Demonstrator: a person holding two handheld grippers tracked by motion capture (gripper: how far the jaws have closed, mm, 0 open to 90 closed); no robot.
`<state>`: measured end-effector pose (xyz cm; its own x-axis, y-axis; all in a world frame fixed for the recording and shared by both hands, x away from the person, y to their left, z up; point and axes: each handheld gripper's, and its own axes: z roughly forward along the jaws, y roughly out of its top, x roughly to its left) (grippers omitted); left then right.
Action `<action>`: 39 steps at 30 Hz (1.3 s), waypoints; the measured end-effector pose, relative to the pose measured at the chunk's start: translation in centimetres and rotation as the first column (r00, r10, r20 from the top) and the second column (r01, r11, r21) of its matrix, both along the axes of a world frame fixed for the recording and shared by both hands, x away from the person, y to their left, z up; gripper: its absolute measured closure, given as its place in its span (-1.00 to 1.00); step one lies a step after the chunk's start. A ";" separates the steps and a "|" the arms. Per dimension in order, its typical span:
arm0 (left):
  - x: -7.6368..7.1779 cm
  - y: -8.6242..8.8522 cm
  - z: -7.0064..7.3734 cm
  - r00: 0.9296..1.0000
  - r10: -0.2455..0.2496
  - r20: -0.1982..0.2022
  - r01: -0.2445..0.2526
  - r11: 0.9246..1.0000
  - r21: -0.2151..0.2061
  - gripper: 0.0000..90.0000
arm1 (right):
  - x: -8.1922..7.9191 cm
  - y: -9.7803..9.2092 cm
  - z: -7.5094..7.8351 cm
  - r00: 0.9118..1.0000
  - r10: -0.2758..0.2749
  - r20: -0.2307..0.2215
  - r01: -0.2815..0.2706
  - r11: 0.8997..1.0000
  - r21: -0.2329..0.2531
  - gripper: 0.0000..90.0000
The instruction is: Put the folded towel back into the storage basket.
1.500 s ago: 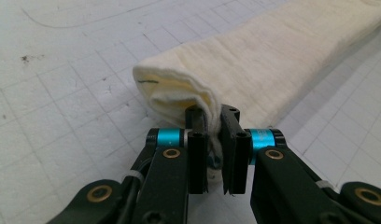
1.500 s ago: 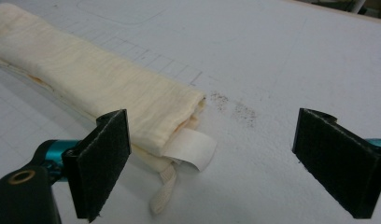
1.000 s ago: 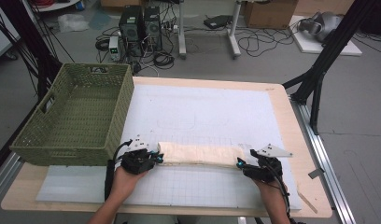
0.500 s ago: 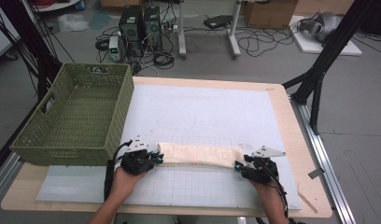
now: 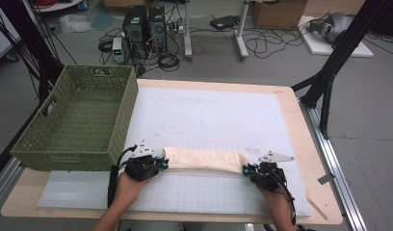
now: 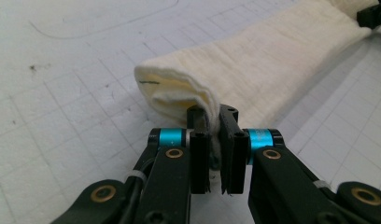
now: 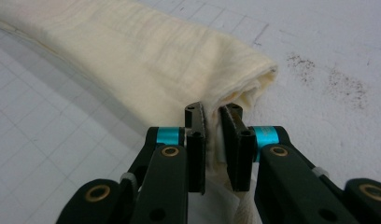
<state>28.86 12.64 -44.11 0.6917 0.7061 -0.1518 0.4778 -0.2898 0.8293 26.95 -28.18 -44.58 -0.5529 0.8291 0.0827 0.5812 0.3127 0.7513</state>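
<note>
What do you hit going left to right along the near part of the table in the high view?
Green basket → left gripper, shut on the cloth's left end → folded cream cloth → right gripper, shut on its right end → bare wooden table edge.

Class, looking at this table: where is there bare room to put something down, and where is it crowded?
Free: the white gridded mat between the green woven basket and the table's right edge, beyond the folded cream cloth. Crowded: the near strip, where left gripper and right gripper clamp the cloth's ends.
</note>
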 end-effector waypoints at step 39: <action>-2.5 8.2 10.6 0.956 0.129 0.264 -0.096 0.986 -0.136 0.87 | 7.4 7.4 10.7 0.956 0.155 0.249 -0.151 0.988 -0.035 0.81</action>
<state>26.32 20.79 -33.52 0.6355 0.7699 -0.0584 0.2545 -0.1375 0.9573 34.37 -20.77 -33.89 -0.6747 0.7329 -0.0870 0.3191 0.3959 0.8611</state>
